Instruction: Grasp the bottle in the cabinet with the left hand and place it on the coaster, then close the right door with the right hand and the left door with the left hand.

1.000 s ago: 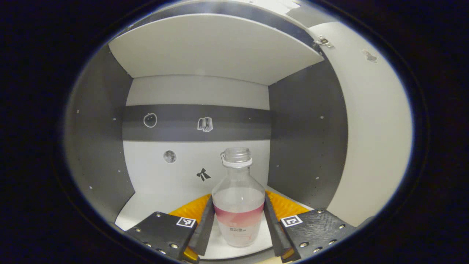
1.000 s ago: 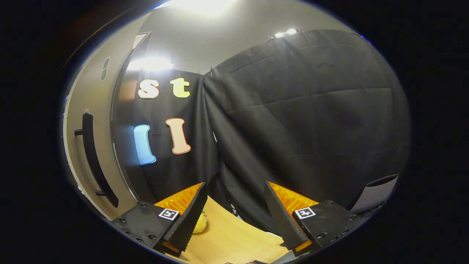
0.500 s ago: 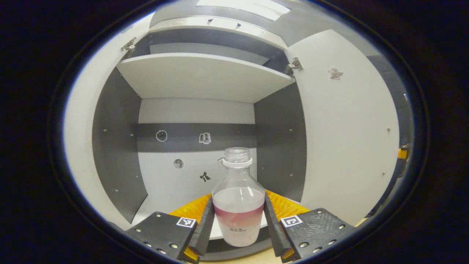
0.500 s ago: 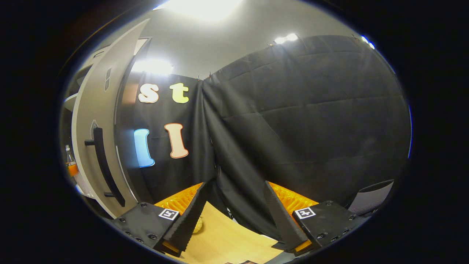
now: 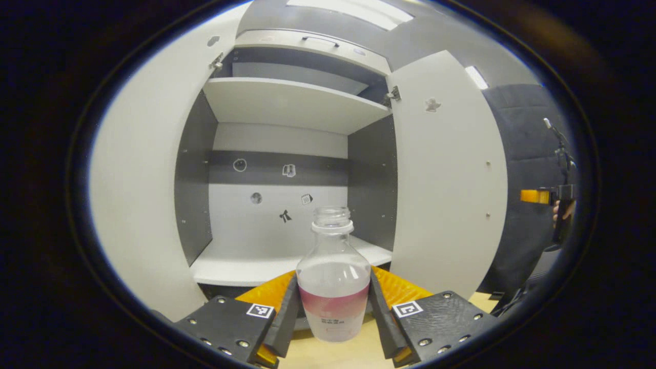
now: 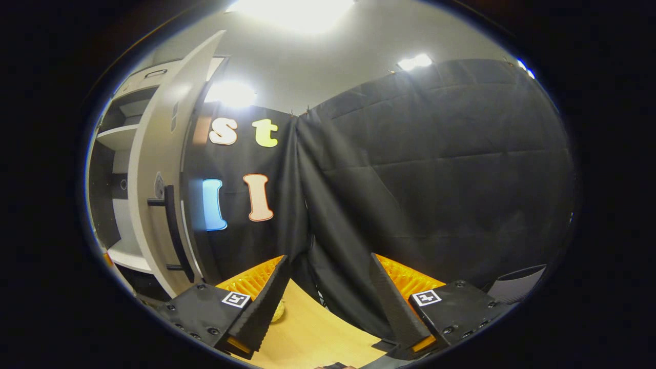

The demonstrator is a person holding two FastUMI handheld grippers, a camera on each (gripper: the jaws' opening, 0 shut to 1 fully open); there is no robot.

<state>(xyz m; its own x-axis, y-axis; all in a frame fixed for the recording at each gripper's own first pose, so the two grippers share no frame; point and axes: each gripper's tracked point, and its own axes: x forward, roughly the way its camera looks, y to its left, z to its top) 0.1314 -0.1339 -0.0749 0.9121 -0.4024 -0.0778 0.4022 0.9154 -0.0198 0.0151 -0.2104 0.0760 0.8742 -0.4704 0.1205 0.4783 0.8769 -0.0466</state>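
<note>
A clear bottle (image 5: 333, 284) with pink liquid low in it and no cap sits between the fingers of my left gripper (image 5: 332, 312), which is shut on it. The bottle is held upright in front of the open cabinet (image 5: 287, 205), over the wooden table edge. The cabinet's right door (image 5: 447, 195) and left door (image 5: 141, 195) both stand open. In the right gripper view, my right gripper (image 6: 328, 302) is open with nothing between its fingers, to the right of the right door (image 6: 154, 200) and its dark handle (image 6: 171, 225).
The cabinet's lower shelf (image 5: 246, 266) is bare and an upper shelf (image 5: 287, 102) runs above it. The other gripper and a hand (image 5: 556, 205) show far right in the left gripper view. A wooden table (image 6: 307, 338) lies below my right gripper; a small yellow object (image 6: 279, 310) rests on it.
My left gripper has drawn back out of the cabinet with the bottle, so both doors now show. My right gripper has pulled back too, and the right door looks farther off.
</note>
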